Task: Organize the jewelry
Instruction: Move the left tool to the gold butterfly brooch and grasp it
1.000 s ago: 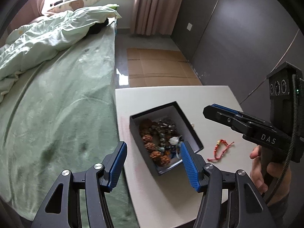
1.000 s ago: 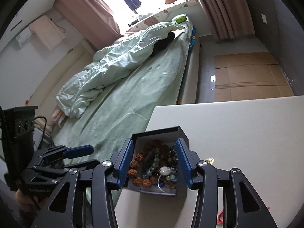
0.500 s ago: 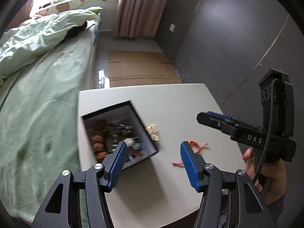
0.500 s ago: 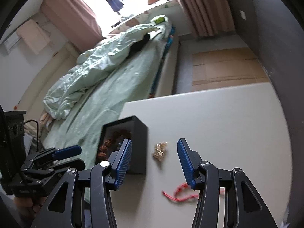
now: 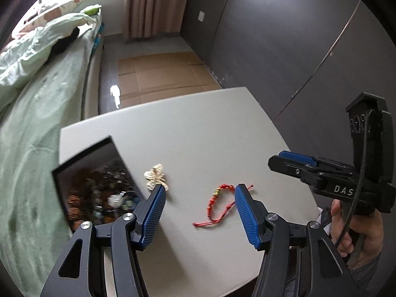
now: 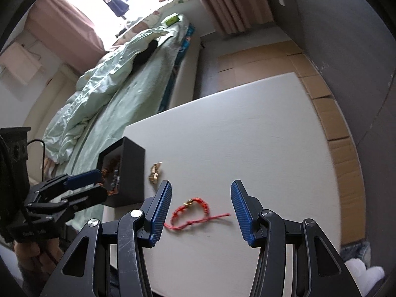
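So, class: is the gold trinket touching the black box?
Apart. The right wrist view shows bare table between the gold trinket and the black box wall.

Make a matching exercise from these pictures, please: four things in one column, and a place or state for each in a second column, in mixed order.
Things:
1. red bracelet
2. gold piece
3. black box
4. left gripper

Places or states:
A. open, holding nothing
B. at the table edge nearest the bed, full of beads
C. flat on the table, framed by the right gripper's fingers
D. on the table right beside the box

Pairs: 1-C, 2-D, 3-B, 4-A
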Motion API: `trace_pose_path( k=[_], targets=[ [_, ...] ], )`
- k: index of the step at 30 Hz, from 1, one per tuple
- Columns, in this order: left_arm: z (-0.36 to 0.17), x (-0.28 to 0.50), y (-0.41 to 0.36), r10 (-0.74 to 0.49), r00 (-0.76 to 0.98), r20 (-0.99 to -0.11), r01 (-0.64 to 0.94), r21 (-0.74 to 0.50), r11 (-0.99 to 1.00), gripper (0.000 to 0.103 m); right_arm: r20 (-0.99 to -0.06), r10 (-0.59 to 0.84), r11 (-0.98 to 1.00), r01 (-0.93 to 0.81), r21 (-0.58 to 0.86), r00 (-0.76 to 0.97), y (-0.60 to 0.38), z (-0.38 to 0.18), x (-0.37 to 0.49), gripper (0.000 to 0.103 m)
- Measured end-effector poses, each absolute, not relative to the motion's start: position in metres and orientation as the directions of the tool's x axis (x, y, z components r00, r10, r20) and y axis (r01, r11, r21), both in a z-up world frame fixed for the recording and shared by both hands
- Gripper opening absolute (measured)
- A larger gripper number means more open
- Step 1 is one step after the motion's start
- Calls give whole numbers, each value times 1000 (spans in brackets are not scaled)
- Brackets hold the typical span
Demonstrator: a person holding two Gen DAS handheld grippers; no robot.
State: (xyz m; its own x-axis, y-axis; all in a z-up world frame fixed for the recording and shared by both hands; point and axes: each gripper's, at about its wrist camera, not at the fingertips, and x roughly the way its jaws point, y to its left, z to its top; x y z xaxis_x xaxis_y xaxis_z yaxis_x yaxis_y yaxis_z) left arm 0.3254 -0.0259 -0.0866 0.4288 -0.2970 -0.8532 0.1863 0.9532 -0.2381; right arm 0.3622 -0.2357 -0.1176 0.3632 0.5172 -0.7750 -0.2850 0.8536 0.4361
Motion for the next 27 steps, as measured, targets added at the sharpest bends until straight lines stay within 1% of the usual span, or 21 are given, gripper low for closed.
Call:
trace_pose_path(
  k=[6, 16, 19, 22, 27],
  targets=[
    [-111, 325, -43, -312, 398, -863, 158, -271, 950, 59, -778, 505, 863, -249, 440, 375, -253, -119, 365, 51],
    [-145, 321, -48, -187, 446, -875, 49, -185, 982, 59, -794, 481, 876, -236, 421, 371, -250, -126, 366, 51],
    [-156, 323, -42, -166, 447, -879, 8, -181, 983, 59, -791, 486, 873, -245, 421, 372, -249, -125, 365, 51],
    [-161, 325, -37, -189, 454, -871, -3, -214, 977, 58, -794, 482, 875, -245, 417, 369, -250, -125, 365, 51],
    [-163, 320, -36, -140, 478, -867, -17, -168, 986, 56, -794, 484, 874, -247, 418, 368, -251, -126, 365, 51]
  ],
)
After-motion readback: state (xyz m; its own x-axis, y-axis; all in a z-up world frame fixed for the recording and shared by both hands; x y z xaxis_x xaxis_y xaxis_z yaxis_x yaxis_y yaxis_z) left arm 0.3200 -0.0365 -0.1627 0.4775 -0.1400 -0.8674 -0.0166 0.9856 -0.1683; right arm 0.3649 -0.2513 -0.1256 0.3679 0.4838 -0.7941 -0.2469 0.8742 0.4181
